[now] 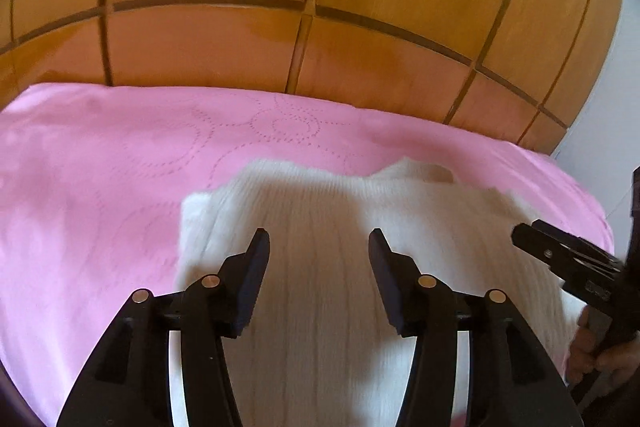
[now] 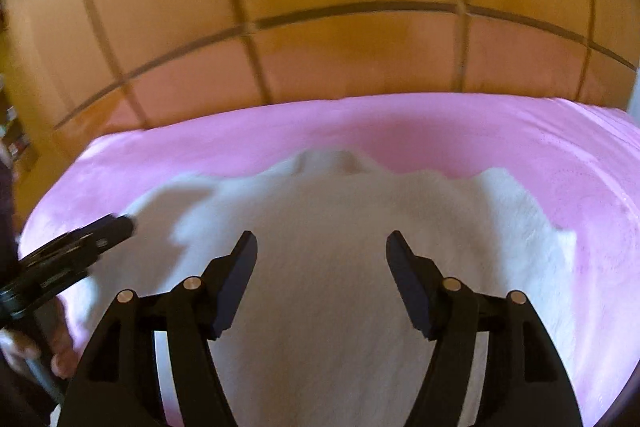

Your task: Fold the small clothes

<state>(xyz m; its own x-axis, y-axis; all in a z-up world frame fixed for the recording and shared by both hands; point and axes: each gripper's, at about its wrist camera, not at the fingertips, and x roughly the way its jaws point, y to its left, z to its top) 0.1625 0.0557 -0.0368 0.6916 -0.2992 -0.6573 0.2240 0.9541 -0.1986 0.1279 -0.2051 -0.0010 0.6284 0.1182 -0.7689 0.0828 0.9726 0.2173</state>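
Note:
A white ribbed knit sweater [image 1: 320, 227] lies flat on the pink bedspread [image 1: 100, 167], its collar at the far end. It also shows in the right wrist view [image 2: 320, 211]. My left gripper [image 1: 319, 241] is open and empty above the sweater's left half. My right gripper [image 2: 321, 243] is open and empty above the sweater's middle. The right gripper also shows at the right edge of the left wrist view [image 1: 568, 259]. The left gripper shows at the left edge of the right wrist view [image 2: 72, 251]. Neither gripper holds cloth.
A wooden panelled headboard [image 1: 320, 7] rises behind the bed. The pink bedspread [image 2: 520, 131] reaches past the sweater on all visible sides. A white wall [image 1: 628, 67] stands at the far right. A hand [image 2: 60, 347] grips the left tool.

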